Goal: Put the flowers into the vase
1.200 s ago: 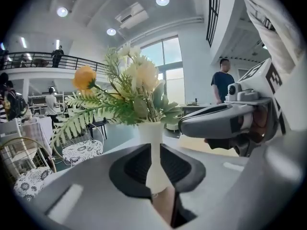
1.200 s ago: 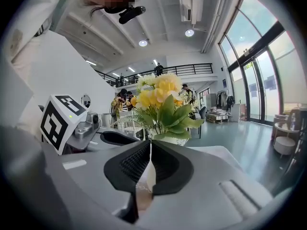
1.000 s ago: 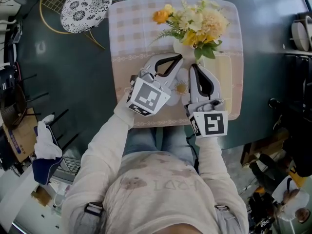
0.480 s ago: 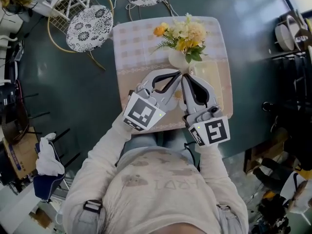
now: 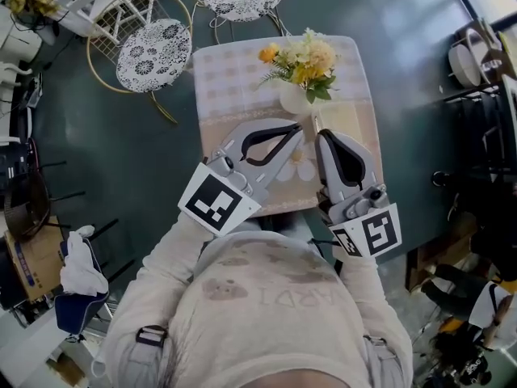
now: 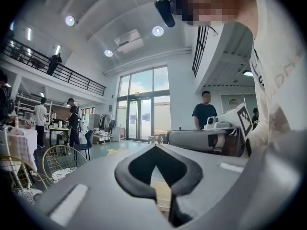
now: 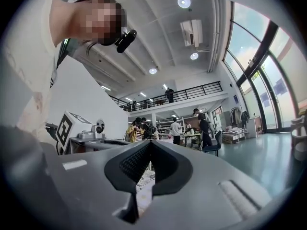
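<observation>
Flowers [image 5: 303,55] of yellow, cream and orange stand already in the pale vase [image 5: 291,98], which sits toward the far edge of the cloth-covered table [image 5: 218,71]. By that look the placing itself is done and the step in hand is the finish. Both tools lie on the near side of the vase, and nothing loose shows on the cloth.

The left gripper [image 5: 300,128] points right and far, with its tips just beside the foot of the vase. From above I cannot tell whether they touch it. The right gripper [image 5: 318,134] lies alongside, tips close to the left one's. Each has its jaws pressed together on nothing.

If any move is left, it calls for drawing both tools back toward the person without knocking the vase, since the tips lie so near it.

The head view alone shows the vase and bouquet. The two gripper views look out level into the room and miss both. They settle the jaw state instead, and each catches the other gripper beside it, with people standing far off in a high hall.
</observation>
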{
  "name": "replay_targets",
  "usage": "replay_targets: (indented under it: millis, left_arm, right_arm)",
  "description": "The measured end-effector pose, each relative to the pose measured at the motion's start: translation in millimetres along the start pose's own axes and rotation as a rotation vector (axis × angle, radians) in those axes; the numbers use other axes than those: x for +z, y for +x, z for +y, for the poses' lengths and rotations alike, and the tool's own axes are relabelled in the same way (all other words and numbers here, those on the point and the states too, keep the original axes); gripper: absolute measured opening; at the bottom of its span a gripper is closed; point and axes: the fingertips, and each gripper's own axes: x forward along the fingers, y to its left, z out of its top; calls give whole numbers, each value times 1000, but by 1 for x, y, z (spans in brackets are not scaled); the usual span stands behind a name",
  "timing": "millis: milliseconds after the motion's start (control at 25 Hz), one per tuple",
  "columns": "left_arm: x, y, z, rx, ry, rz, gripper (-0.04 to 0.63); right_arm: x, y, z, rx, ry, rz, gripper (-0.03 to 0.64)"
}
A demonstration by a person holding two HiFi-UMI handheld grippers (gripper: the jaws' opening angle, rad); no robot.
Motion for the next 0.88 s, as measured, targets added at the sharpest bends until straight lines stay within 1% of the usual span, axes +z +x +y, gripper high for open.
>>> replay_targets:
  millis: [200, 400, 600, 880]
  left_arm:
    - [15, -12, -11, -4, -2, -26, 0]
    - [23, -15, -17, 20, -32, -52, 0]
    - [29, -15, -21, 24, -51, -64, 0]
    - [35, -17, -26, 36, -49, -73, 0]
  right_arm:
    - [9, -13, 9, 2, 4, -15, 26]
    - [18, -19, 19, 22, 12, -39, 26]
    - [20, -24, 19, 34, 58, -57, 26]
    - [23, -28, 23, 52, 73, -66, 26]
